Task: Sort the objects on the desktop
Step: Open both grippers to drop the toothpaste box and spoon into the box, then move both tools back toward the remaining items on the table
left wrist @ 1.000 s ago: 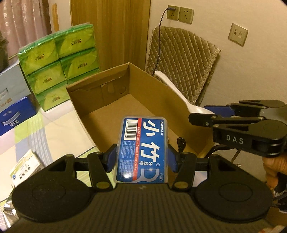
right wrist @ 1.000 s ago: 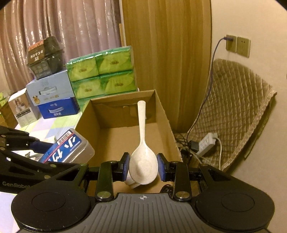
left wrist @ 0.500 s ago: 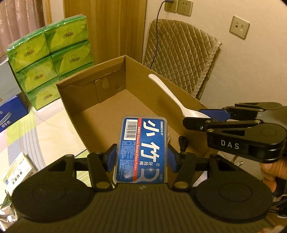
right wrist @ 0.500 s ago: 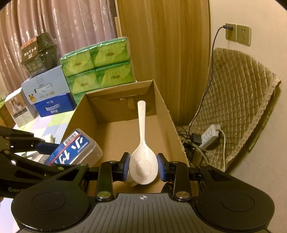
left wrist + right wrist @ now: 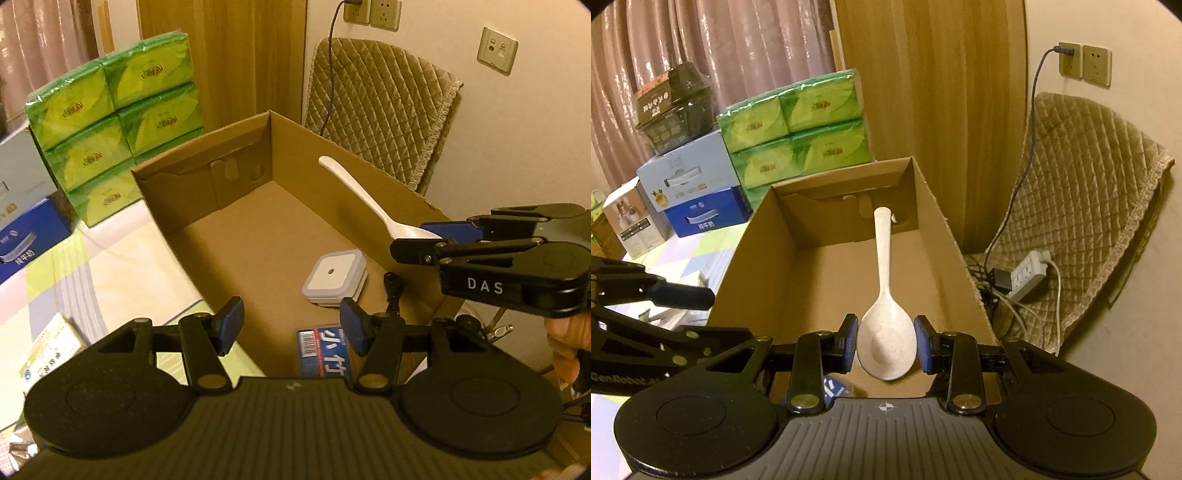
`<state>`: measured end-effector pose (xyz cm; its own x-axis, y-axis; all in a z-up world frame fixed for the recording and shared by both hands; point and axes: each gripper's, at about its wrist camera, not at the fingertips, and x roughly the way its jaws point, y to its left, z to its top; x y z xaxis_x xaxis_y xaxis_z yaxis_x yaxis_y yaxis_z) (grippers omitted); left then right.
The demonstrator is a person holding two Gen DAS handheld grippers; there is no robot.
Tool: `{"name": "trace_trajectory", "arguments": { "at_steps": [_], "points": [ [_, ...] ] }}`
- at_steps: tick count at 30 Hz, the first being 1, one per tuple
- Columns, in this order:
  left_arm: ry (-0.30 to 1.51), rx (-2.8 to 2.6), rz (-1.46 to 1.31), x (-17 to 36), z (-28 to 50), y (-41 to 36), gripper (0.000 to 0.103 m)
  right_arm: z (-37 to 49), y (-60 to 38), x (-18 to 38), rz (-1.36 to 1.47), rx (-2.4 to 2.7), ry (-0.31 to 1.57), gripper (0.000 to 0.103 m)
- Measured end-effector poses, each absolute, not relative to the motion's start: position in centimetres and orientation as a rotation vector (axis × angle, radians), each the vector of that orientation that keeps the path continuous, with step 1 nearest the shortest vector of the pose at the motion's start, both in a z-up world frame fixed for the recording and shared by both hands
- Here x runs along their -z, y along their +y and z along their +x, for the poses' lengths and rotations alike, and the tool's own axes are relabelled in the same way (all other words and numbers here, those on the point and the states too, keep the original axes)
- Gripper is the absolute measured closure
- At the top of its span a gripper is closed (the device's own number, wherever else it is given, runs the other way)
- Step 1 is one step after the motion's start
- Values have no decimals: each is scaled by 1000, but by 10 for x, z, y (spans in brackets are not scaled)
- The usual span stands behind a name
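Observation:
My left gripper (image 5: 291, 325) is open and empty above the near end of the open cardboard box (image 5: 229, 177). The blue dental floss pick case (image 5: 323, 354) lies on the box floor just below it, partly hidden by the gripper body. A white square night light (image 5: 334, 275) lies in the box too. My right gripper (image 5: 886, 345) is shut on the bowl of a white rice spoon (image 5: 884, 295) and holds it over the box (image 5: 934, 221), handle pointing away. It shows in the left wrist view (image 5: 432, 236) at the right with the spoon (image 5: 362, 195).
Green tissue packs (image 5: 114, 129) and blue and grey boxes (image 5: 694, 192) stand behind the box on the patterned tablecloth (image 5: 74, 266). A small white carton (image 5: 48, 347) lies at the left. A quilted chair (image 5: 1089, 206) and power strip (image 5: 1030, 273) are at the right.
My left gripper has opened and let go of the floss pick case, which now lies in the box. The right gripper still holds the spoon over the box.

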<state>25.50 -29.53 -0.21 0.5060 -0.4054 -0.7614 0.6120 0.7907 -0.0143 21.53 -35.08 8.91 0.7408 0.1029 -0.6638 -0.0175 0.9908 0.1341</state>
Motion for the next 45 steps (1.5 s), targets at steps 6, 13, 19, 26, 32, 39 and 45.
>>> {"name": "trace_trajectory", "arguments": {
  "at_steps": [6,13,19,26,32,39,45],
  "points": [
    [830,603,253,-3,251,-282,51,217,-345,-88,121,-84,746,73],
    [832,599,237,-4,249,-274,50,220,-339,-86,141,-106,740,72],
    [823,592,220,-5,246,-265,50,211,-340,-92,161,-102,721,66],
    [816,563,188,-8,233,-243,46,188,-333,-104,172,-109,697,58],
    [806,529,155,-16,213,-218,42,161,-317,-118,190,-130,666,49],
    [820,468,98,-16,180,-177,40,124,-284,-128,189,-190,648,39],
    [824,414,56,-14,141,-137,35,98,-257,-130,191,-241,648,32]
  ]
}}
